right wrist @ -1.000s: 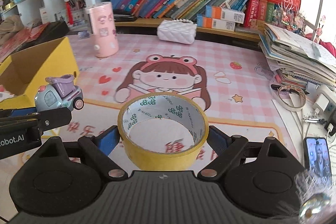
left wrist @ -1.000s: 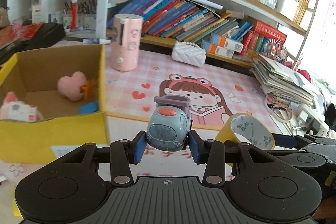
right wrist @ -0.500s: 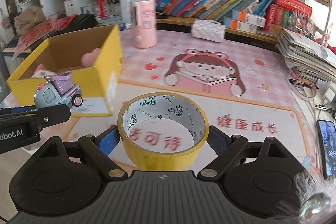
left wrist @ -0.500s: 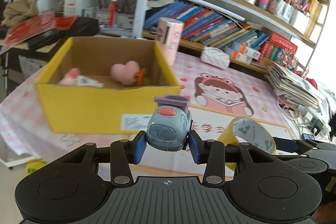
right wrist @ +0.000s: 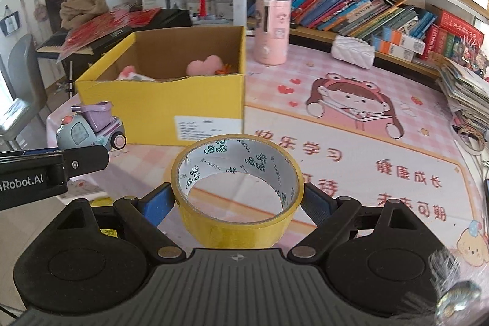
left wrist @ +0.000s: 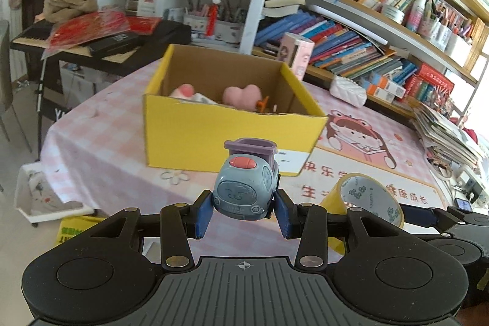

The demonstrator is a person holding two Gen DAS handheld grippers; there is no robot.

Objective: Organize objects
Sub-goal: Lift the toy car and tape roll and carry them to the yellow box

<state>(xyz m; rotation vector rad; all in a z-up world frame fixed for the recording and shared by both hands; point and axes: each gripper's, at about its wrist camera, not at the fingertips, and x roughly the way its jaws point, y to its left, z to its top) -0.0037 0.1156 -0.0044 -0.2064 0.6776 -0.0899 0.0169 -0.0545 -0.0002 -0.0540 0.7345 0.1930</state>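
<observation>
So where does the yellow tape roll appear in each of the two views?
Left wrist view: the yellow tape roll sits low on the right, beside the toy car.
Right wrist view: it is at the bottom centre, between the right gripper's fingers.
Shared landmark: the yellow cardboard box.

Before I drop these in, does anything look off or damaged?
Nothing stands out. Left gripper holds the toy car level, right gripper holds the tape roll squarely, and the box sits upright and open.
</observation>
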